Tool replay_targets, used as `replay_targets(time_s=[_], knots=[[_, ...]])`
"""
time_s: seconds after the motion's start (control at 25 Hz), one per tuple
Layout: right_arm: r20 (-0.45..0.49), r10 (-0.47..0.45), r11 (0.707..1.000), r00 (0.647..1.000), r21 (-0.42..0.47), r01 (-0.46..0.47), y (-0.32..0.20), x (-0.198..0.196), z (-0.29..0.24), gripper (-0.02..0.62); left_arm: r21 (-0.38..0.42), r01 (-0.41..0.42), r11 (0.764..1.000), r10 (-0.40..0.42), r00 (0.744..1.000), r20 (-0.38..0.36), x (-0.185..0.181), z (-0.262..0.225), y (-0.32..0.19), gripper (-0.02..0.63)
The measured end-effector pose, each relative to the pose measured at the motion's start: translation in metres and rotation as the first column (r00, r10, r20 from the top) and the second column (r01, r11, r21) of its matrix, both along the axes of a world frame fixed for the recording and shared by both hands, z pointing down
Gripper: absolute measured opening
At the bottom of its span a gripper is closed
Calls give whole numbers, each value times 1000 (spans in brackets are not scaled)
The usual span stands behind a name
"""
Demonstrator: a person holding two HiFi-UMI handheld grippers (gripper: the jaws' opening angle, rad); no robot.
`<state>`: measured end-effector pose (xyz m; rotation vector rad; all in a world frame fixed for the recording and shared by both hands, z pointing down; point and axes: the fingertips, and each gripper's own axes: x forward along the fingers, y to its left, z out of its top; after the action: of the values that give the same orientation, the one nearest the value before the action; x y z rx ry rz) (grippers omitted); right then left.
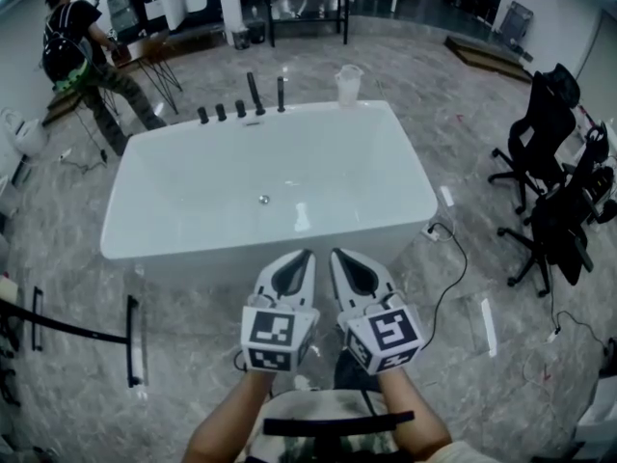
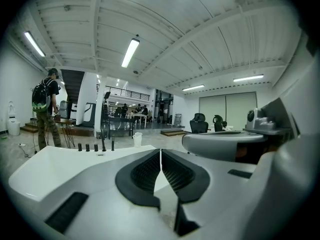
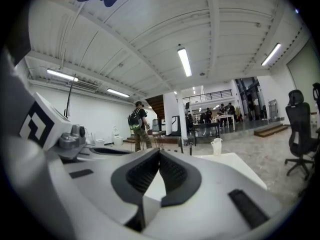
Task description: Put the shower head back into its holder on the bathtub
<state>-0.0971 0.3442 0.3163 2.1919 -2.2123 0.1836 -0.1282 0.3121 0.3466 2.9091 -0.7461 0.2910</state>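
The white bathtub [image 1: 174, 249] fills the middle of the head view. On its far rim stand several black knobs [image 1: 221, 112], a tall black spout [image 1: 254, 95] and a black upright rod [image 1: 281, 93]; the same fittings [image 2: 95, 147] show small in the left gripper view. A pale long shape [image 1: 302, 217] lies on the tub floor near the drain [image 1: 263, 199]; I cannot tell what it is. My left gripper [image 1: 307, 255] [image 2: 160, 151] and right gripper [image 1: 335, 255] [image 3: 160, 151] sit side by side at the near rim, both shut with nothing between the jaws.
A translucent cup [image 1: 348, 85] stands at the tub's far right corner. A person with a backpack [image 1: 72, 46] stands at the back left. Black office chairs [image 1: 554, 181] are on the right, a cable [image 1: 453, 258] lies on the floor, and a black stand [image 1: 130, 340] is at the near left.
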Motion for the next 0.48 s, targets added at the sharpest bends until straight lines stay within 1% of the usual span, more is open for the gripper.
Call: replay_targets(time_s=[0.16,0.28,0.48], knots=[[4,-11,1000,1000,-10,11,-19,33,3,6,0,11,1000,-11,1000,9,35,6,-19,21],[-3,-44,999,999,-22,44,-36,60,10,6,0,32,999,-32,999,17,65,9,-38,21],[6,-85,996,996,-15,85,-77,110,6,6,5,75,997,-75,997,31,112,8,-75,21]])
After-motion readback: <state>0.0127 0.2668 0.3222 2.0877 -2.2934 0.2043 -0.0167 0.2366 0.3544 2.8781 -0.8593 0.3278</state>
